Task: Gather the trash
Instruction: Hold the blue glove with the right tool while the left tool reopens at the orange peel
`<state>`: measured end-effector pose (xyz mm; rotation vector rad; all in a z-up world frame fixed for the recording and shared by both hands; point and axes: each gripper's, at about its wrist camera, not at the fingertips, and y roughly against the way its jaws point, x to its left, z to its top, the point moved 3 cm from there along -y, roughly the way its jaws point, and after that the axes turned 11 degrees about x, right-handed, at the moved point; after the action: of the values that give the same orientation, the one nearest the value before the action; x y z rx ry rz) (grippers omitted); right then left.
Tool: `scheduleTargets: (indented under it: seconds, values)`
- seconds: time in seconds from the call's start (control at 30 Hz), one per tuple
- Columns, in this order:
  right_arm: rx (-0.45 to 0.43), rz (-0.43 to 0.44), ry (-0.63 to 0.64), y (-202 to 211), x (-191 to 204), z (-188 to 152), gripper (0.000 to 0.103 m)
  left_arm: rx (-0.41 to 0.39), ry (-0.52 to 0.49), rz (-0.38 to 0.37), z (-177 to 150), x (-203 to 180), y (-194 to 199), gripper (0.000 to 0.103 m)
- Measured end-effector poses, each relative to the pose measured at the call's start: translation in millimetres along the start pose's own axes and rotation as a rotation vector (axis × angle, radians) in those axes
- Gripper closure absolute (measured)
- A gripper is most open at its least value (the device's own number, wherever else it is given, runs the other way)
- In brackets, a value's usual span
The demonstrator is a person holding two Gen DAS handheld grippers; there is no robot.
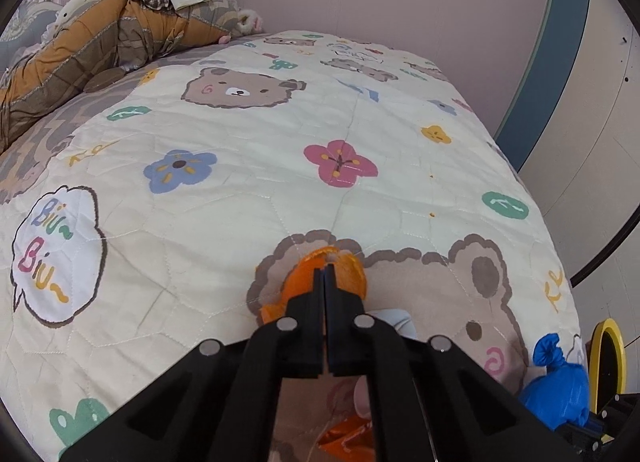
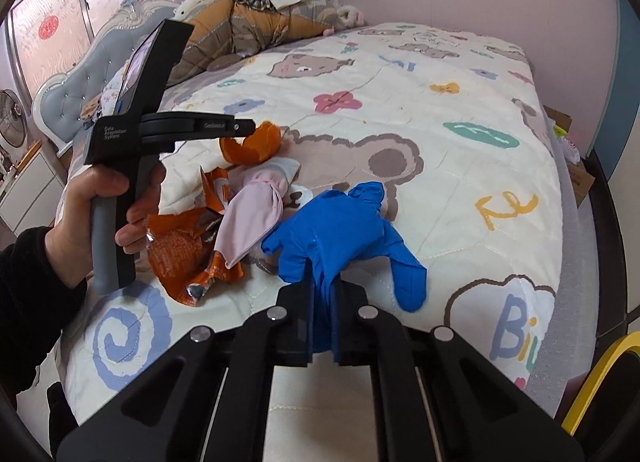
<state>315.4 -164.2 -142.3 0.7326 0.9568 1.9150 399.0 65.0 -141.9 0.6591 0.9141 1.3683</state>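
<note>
Orange peel pinched in left gripper, jaws together on it, above bear-print quilt; blue glove at lower right. Right wrist view: right gripper clamped on blue glove, lifted off quilt. Orange wrapper and pink cloth lie loose on quilt. Yellow rim at edge, contents unseen.

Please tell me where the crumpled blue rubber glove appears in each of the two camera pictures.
Left wrist view: the crumpled blue rubber glove sits at the lower right edge.
Right wrist view: the same glove hangs centre, pinched in the right gripper.
Shared landmark: the orange peel, held by the left gripper.
</note>
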Motion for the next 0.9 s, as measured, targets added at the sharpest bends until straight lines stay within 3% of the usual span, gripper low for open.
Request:
scheduleTargets:
  seconds: [0.33,0.63,0.77,0.9]
  values:
    - [-0.069,-0.010,-0.032,29,1,-4,0.098,-0.065,0.025,-0.047,-14,19,48,0.102]
    - [-0.111,-0.013,-0.044,62,4,-19,0.098,-0.156,-0.030,-0.096,-30,5,111,0.102]
    - [-0.115,-0.021,-0.054,71,3,-26,0.098,-0.139,-0.035,-0.081,-33,5,109,0.102]
    - [-0.112,-0.018,-0.067,77,1,-32,0.098,-0.048,0.002,-0.086,-30,14,76,0.102]
